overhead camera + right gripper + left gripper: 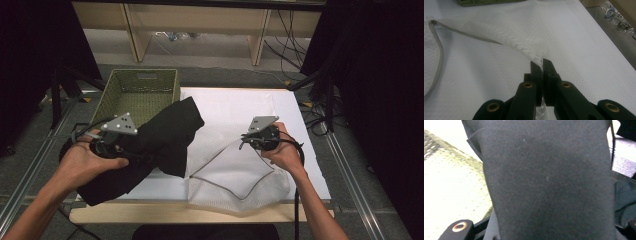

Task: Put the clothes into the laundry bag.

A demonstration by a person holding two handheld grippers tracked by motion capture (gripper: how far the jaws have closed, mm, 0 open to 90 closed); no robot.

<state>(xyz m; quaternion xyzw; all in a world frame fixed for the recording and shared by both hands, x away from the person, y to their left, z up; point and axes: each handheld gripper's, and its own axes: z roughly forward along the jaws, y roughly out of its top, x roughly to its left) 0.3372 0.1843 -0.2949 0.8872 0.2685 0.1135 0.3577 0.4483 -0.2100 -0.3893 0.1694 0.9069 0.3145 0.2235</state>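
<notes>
Black cloth [160,142] drapes from the left tool [131,151] at nine o'clock, hiding its jaws; right tool [542,62] clamps the white mesh bag [235,175] at five o'clock on the counter [240,107].

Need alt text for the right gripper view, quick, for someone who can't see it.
The right gripper has its two black jaws closed on a pinched fold of a white mesh laundry bag, lifting it off the white table cover. The bag's grey zipper curves down the left edge, and a green basket sits at the top.
</notes>
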